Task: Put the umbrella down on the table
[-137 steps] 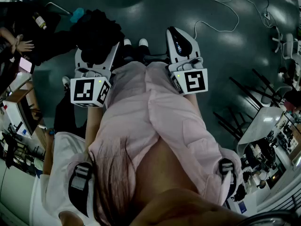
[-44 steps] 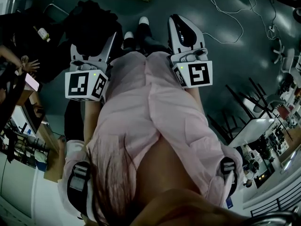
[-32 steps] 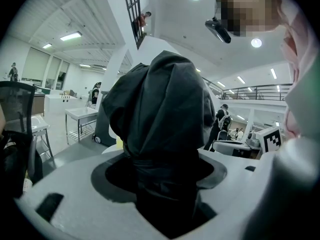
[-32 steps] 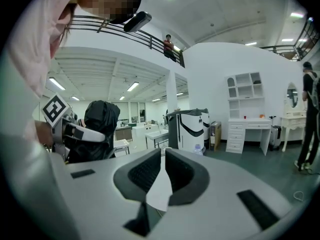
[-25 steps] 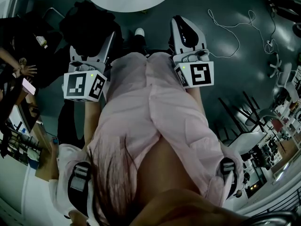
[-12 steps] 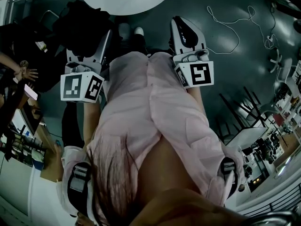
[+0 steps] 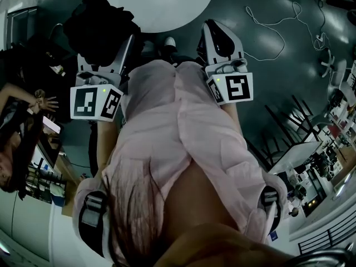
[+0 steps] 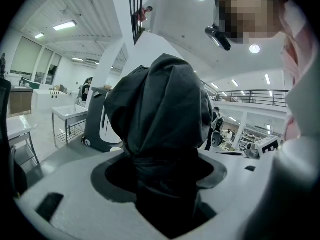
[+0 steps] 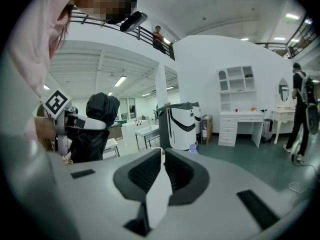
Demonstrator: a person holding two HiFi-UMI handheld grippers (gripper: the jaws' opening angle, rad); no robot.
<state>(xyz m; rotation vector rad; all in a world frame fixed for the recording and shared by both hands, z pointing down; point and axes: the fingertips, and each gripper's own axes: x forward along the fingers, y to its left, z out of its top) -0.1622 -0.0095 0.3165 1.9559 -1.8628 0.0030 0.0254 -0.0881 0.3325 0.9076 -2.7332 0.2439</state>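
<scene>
L gripper (image 7: 114, 60): jaws stand wide but are clamped on the folded black umbrella (image 8: 160, 109). Pads bite the bundled fabric low and the canopy bulges up and fwd past the tips, so it's carried roughly level, out ahead of the body. R gripper (image 9: 161, 156): jaws pressed together, nothing between them. It rides alongside, prob a spare for steadying. Umbrella is in the air, not yet on the round white table (image 7: 156, 1), whose near edge sits just ahead of the tips in head view. Can't tell if the canopy already overhangs it. Shown part of the tabletop has no objects, so there's room to land. Watch the bystander's hand (image 7: 43, 100) close on the left, the loose cable (image 7: 272, 29) on the floor right, and chair legs (image 7: 289, 121) further right.
</scene>
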